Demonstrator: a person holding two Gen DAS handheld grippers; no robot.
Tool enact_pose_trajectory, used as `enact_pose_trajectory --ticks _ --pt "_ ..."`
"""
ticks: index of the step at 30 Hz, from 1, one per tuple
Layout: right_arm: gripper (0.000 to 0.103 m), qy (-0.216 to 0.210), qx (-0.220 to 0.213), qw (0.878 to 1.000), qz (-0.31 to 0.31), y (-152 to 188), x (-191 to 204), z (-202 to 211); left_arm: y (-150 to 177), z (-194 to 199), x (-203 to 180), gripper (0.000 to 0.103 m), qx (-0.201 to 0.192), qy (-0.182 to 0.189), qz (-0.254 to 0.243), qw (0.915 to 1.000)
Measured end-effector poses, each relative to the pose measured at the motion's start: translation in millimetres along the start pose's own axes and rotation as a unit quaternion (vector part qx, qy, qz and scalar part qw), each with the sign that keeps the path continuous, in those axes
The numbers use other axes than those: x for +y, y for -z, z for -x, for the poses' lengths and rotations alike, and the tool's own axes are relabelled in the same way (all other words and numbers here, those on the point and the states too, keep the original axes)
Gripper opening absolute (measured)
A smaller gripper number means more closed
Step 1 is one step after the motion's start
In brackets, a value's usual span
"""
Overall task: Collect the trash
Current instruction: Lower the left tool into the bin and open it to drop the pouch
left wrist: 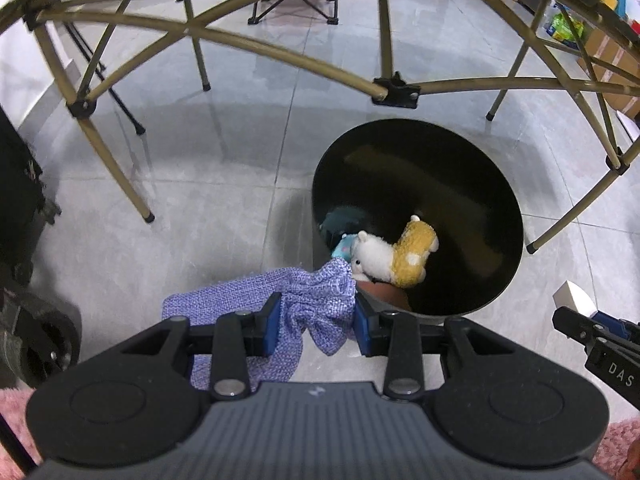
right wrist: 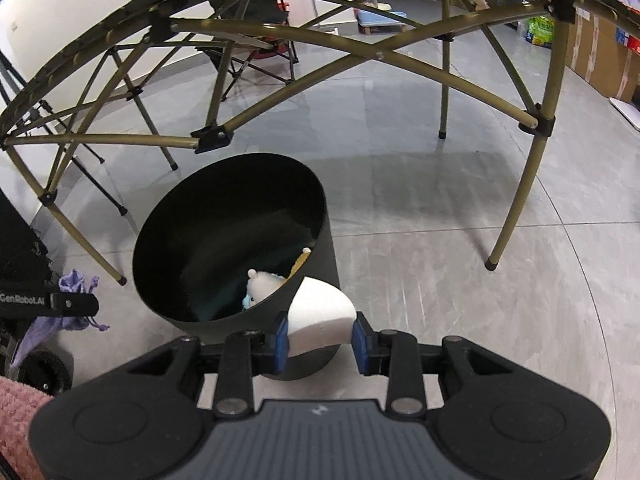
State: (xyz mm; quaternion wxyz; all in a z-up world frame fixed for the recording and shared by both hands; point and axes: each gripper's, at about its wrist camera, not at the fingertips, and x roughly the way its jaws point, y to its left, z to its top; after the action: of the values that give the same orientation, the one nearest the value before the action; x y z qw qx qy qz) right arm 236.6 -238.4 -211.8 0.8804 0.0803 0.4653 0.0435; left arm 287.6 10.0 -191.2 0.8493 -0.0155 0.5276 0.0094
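A black round bin [left wrist: 492, 208] stands on the grey floor under a folding table frame. Inside it lie a white and yellow plush toy [left wrist: 394, 258] and something light blue. My left gripper [left wrist: 316, 322] is shut on a crumpled purple knitted cloth [left wrist: 316, 296], just at the bin's near rim. My right gripper [right wrist: 320, 338] is shut on a white foam block [right wrist: 320, 316], held at the near right rim of the bin [right wrist: 168, 248]. The plush toy [right wrist: 260, 284] shows inside the bin. Each gripper also appears at the edge of the other's view.
Olive metal table legs and crossbars [left wrist: 248, 46] [right wrist: 516, 196] arch over and around the bin. A black wheeled case [left wrist: 28, 320] stands at the left. Folding chairs [right wrist: 256, 40] and cardboard boxes [left wrist: 612, 64] sit further back. Pink fluffy fabric [right wrist: 16, 420] lies at the lower left.
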Motion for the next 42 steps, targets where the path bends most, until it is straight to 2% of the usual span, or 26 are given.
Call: enact_pose_trajectory --ticks 19,42 --pt "0.031 0.026 0.005 0.999 -0.040 -4.2 -36.0 -11.5 -37.7 0.4 -78.5 0.037 -0.030 0.014 -0.065 0.9974" --pt "0.031 0.048 0.006 0.996 -0.074 -8.5 -63.1 -26.9 -52.6 -34.6 -128.9 0.037 -0.005 0.031 -0.086 0.9958"
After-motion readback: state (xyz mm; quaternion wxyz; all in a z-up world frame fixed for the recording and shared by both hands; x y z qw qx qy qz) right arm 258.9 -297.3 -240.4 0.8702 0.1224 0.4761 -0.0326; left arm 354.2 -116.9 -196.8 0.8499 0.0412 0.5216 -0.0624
